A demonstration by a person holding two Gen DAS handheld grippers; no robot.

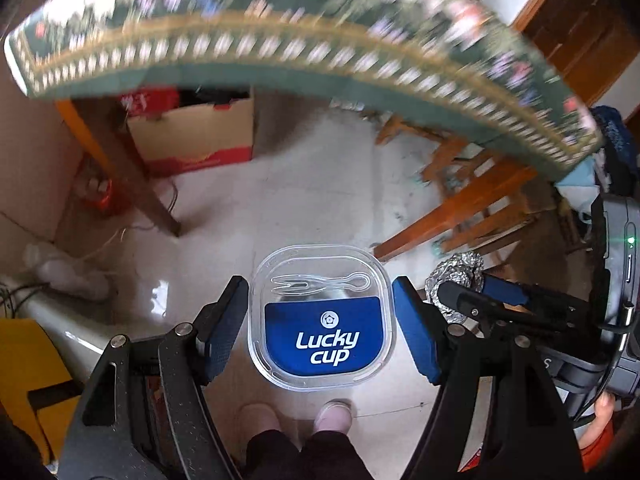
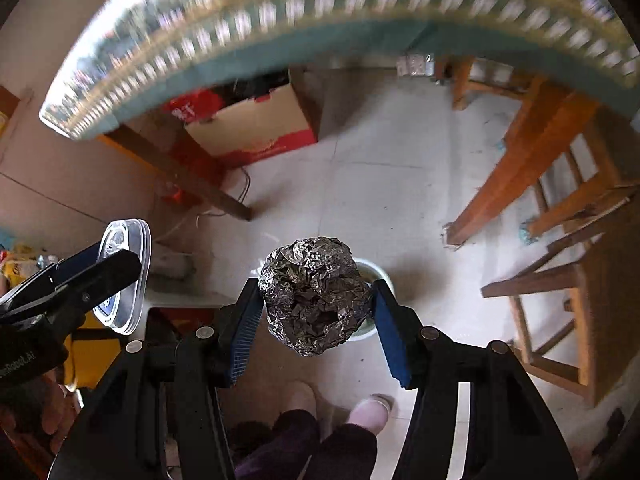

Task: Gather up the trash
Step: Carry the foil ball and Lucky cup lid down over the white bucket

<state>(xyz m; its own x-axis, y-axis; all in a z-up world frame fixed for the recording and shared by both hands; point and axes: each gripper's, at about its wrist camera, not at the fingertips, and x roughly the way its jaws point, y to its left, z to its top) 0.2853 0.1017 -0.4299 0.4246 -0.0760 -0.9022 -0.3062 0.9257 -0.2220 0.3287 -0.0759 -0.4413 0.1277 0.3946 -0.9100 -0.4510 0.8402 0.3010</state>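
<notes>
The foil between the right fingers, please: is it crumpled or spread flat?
Crumpled: the foil is a wrinkled ball, with no flat sheet showing.

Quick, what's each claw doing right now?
Left claw: holding the clear Lucky Cup lid.
Right claw: holding the crumpled foil ball.

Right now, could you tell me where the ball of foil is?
The foil ball sits between the right gripper's blue pads in the right wrist view, over the floor. The left gripper with the plastic lid is to its left.
</notes>
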